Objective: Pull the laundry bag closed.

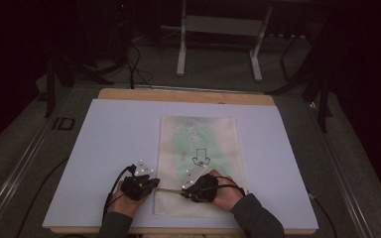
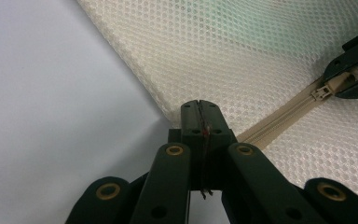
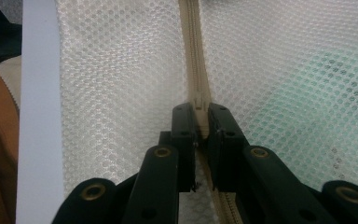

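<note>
The mesh bag point(image 1: 198, 163) lies flat on the white board point(image 1: 104, 148); the left gripper point(image 2: 199, 108) pinches the bag's edge at the zipper point(image 2: 279, 119) end to anchor it; the right gripper point(image 3: 201, 114) clamps the zipper pull point(image 3: 200, 100) for sliding; both hands rest low, near the board's front edge, grippers pointing toward each other.

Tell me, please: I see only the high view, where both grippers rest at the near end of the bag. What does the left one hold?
Observer: The left gripper is shut on the edge of the mesh bag, right where the zipper ends.
Operator: And the right one?
Observer: The right gripper pinches the zipper pull, with one of its fingers on each side.
</note>
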Action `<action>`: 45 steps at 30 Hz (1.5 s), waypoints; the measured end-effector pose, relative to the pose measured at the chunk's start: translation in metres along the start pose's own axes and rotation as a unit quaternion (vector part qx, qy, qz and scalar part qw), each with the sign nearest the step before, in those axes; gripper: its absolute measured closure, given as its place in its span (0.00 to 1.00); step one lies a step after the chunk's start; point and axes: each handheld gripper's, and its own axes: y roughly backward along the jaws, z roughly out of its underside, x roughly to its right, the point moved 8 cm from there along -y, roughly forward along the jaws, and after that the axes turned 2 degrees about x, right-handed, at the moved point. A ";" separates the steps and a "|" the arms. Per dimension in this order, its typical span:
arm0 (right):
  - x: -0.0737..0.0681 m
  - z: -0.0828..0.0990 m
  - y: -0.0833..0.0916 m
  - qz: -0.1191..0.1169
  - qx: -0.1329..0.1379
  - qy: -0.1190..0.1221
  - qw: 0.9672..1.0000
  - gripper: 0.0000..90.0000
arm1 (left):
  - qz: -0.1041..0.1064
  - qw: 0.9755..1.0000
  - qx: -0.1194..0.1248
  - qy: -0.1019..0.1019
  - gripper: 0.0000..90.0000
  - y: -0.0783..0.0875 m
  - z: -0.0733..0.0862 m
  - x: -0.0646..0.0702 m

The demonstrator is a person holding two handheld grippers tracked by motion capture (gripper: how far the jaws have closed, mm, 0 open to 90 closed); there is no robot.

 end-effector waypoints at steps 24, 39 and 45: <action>0.001 0.008 0.007 0.002 -0.004 -0.002 1.000 0.92 | -0.001 1.000 -0.001 -0.001 1.00 0.000 0.000 0.000; 0.002 0.014 0.012 0.006 -0.004 -0.005 1.000 0.92 | -0.002 1.000 -0.001 -0.001 0.99 0.000 0.000 0.000; 0.002 0.016 0.014 0.006 -0.005 -0.006 1.000 0.92 | -0.002 1.000 -0.001 -0.001 0.99 0.000 0.000 0.000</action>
